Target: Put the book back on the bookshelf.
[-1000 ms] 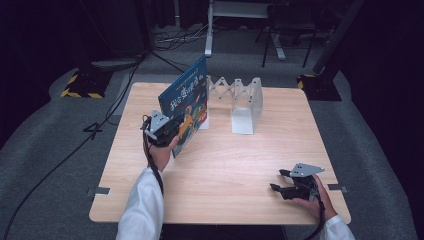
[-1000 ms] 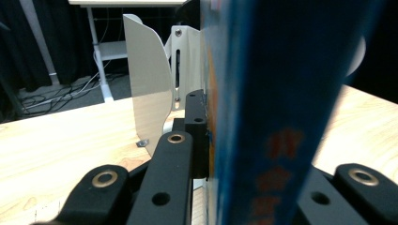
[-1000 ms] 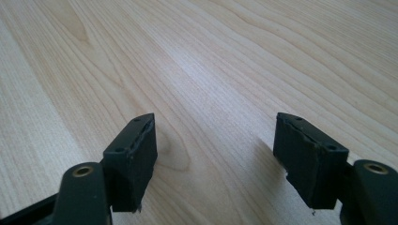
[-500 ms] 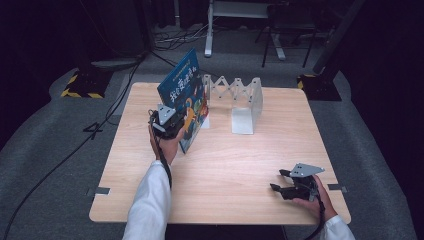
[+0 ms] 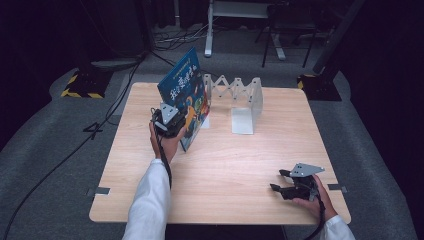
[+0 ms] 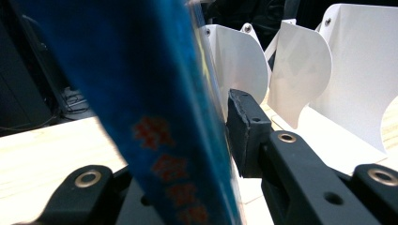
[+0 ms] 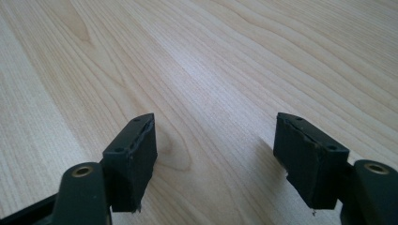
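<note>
My left gripper (image 5: 172, 122) sits at the table's (image 5: 150, 200) left-middle, and the book (image 5: 186, 85) stands tilted on its lower edge between its jaws, rising beyond and above it. In the left gripper view the book (image 6: 155, 117) is left of my one visible pad, with the folding rack (image 6: 328, 70) beyond and to the right. From above, that rack (image 5: 240, 97) stands right of the book, just beside it. My right gripper (image 5: 292, 187) rests on the table well apart, at the near right corner, with bare tabletop (image 7: 211, 61) ahead of its jaws.
</note>
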The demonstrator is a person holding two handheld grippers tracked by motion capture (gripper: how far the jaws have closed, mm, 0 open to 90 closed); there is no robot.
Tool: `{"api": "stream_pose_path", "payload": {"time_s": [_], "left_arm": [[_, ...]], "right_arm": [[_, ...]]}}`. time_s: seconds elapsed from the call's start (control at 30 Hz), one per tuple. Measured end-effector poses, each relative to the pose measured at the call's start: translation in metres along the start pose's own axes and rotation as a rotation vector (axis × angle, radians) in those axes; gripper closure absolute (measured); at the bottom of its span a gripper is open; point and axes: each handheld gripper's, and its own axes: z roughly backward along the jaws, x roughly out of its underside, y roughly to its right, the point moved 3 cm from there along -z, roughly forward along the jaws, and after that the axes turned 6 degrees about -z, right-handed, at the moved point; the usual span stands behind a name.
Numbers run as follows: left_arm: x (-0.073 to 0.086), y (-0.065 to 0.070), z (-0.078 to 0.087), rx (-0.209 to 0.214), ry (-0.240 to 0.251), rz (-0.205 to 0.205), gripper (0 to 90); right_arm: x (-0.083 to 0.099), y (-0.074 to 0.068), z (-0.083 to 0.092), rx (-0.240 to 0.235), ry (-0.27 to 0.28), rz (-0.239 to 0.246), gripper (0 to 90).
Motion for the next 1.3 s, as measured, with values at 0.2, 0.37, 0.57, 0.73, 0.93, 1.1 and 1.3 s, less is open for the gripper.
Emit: {"api": "stream_pose_path", "payload": {"time_s": [0.2, 0.37, 0.57, 0.73, 0.93, 1.1, 1.3], "left_arm": [[0.005, 0.007, 0.004, -0.013, 0.003, -0.022, 73.1], [0.012, 0.011, 0.006, -0.013, 0.002, -0.035, 72.9], [0.017, 0.018, 0.004, -0.041, 0.002, -0.052, 72.0], [0.015, 0.022, -0.003, -0.065, -0.010, -0.052, 71.0], [0.014, 0.025, -0.003, -0.064, -0.001, -0.052, 64.4], [0.010, 0.023, 0.002, -0.047, 0.010, -0.050, 60.4], [0.007, 0.021, 0.008, -0.029, 0.013, -0.053, 57.6]], "right_arm": [[0.000, 0.000, 0.000, -0.003, 0.002, -0.002, 30.9], [0.000, 0.000, 0.000, -0.003, 0.002, -0.005, 30.7], [0.000, 0.001, 0.000, -0.003, 0.000, -0.009, 30.2], [0.000, 0.001, -0.001, -0.003, 0.001, -0.010, 30.2], [0.000, 0.001, 0.000, -0.006, 0.002, -0.009, 30.1], [0.000, 0.001, 0.000, -0.004, 0.002, -0.009, 29.7], [0.000, 0.001, -0.001, -0.003, 0.003, -0.010, 29.5]]}}
